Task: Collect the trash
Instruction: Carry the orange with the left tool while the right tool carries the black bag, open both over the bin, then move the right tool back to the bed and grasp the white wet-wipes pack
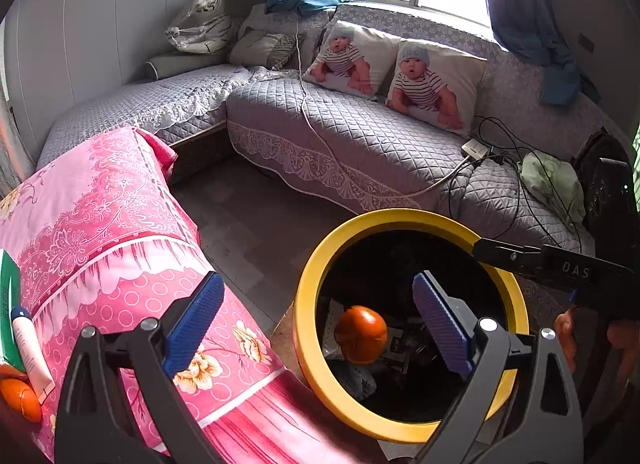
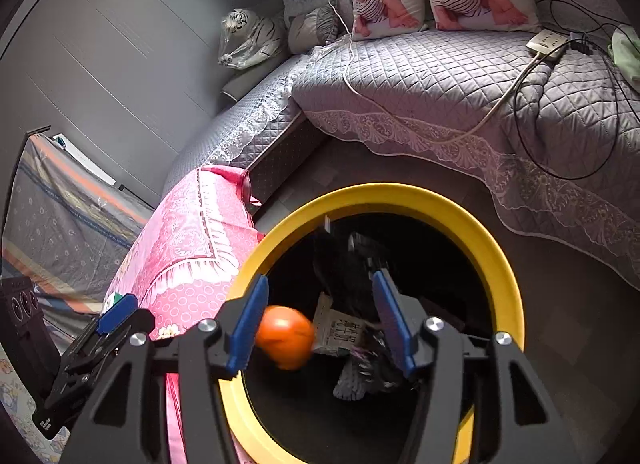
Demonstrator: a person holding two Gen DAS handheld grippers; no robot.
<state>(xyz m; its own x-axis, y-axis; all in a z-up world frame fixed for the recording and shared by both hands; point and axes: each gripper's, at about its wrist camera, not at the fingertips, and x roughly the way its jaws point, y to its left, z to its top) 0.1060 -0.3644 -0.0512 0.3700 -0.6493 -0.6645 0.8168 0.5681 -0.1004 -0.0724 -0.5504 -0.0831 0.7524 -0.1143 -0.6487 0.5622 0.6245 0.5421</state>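
Both claws hang over the yellow-rimmed bin (image 2: pixel 500 264): left claw (image 1: pixel 320 324) wide and empty, right claw (image 2: pixel 320 322) half-open, the orange fruit (image 2: pixel 285 336) loose between its pads, apparently dropping. Step: depositing. Next: fetch remaining trash from the pink-covered tabletop (image 1: pixel 120 224).

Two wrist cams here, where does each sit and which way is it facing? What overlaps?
Left wrist: on the left tool, angled down at the yellow bin and pink cloth; its own open fingers show, the right tool at right.
Right wrist: on the right tool, angled down into the bin; its open fingers show, the left tool at left.
Shared: bin, orange fruit, pink cloth, grey sofa.
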